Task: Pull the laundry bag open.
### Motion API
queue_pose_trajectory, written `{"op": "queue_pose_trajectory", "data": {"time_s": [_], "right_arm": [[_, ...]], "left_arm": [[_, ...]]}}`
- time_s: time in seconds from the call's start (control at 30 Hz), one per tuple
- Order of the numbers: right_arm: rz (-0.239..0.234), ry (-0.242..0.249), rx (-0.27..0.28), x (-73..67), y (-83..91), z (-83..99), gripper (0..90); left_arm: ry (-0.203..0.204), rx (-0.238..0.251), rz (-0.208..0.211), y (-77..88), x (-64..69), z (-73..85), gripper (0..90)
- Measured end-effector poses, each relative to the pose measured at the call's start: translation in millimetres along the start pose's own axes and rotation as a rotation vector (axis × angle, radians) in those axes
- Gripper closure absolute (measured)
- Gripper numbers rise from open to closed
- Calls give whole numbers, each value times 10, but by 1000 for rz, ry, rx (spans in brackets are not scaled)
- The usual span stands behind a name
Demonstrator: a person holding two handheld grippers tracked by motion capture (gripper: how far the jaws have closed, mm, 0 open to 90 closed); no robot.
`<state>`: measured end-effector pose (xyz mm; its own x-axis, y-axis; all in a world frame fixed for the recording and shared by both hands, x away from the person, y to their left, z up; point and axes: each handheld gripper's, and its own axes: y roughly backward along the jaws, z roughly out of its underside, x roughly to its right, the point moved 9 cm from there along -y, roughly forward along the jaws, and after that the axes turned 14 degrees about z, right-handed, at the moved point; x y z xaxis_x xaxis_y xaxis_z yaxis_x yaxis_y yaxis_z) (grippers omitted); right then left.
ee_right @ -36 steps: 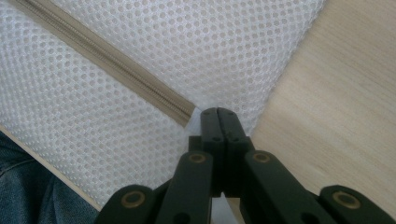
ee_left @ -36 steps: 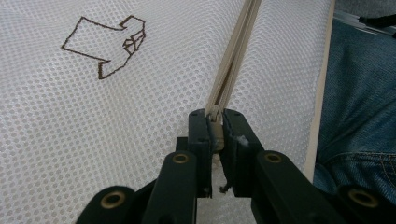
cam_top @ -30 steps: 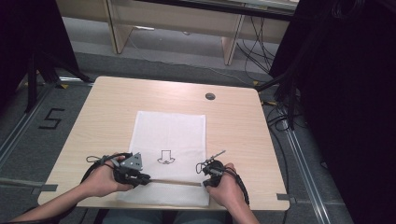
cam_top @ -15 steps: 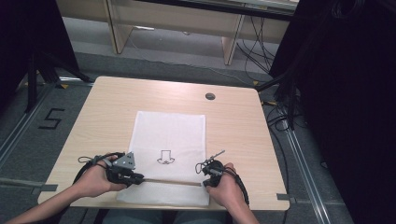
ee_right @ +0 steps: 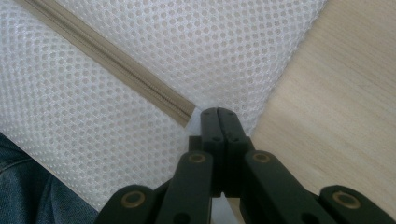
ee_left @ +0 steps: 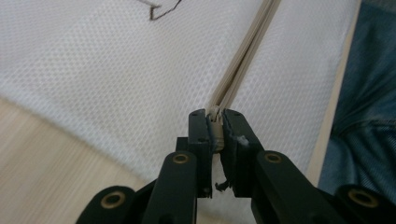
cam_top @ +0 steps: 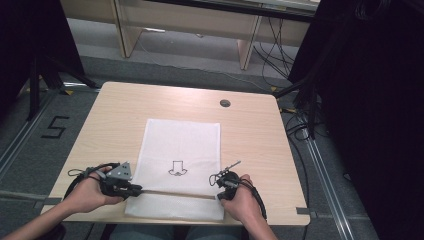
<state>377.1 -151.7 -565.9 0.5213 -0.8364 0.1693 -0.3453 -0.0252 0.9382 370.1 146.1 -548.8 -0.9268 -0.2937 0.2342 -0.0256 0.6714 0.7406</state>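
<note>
A white mesh bag (cam_top: 182, 145) lies flat on the wooden table (cam_top: 110, 125), with a beige zipper (cam_top: 175, 192) running across its near end. My left gripper (cam_top: 137, 189) sits at the bag's left edge. In the left gripper view this gripper (ee_left: 216, 119) is shut on the small zipper pull (ee_left: 215, 114), and the zipper (ee_left: 243, 60) stretches away from it. My right gripper (cam_top: 220, 196) is at the zipper's right end. In the right gripper view its jaws (ee_right: 218, 114) are shut, pinching the mesh bag (ee_right: 187, 46) just beside the zipper's end (ee_right: 184, 112).
A black arrow mark (cam_top: 176, 168) is drawn on the bag just beyond the zipper. A round cable hole (cam_top: 225, 103) sits at the table's far right. The table's front edge runs just behind both hands. Dark curtains and cables stand to the right.
My left gripper has slid left along the zipper line to the bag's left edge, still holding the pull. The right gripper has stayed put.
</note>
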Motion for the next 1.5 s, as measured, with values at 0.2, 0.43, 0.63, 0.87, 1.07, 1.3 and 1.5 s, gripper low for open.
{"op": "queue_pose_trajectory", "data": {"time_s": [0.2,0.43,0.63,0.87,1.07,1.3,1.5], "right_arm": [[1,7,-5,18,-3,1,900],[-18,-2,0,-5,17,-11,900],[-25,-24,-1,13,3,-3,900],[-37,-26,15,-3,22,-3,900],[-62,-31,39,4,18,1,880],[-80,-51,32,-27,43,7,773],[-78,-27,50,-77,88,-6,693]], "left_arm": [[97,22,-38,245,-144,261,820],[69,-53,-25,204,-148,370,818],[119,2,-37,166,-157,347,817],[137,18,-24,130,-124,345,813],[94,-36,-28,191,-171,385,719],[157,263,-61,291,-231,66,493],[150,375,-85,197,-368,-327,420]]}}
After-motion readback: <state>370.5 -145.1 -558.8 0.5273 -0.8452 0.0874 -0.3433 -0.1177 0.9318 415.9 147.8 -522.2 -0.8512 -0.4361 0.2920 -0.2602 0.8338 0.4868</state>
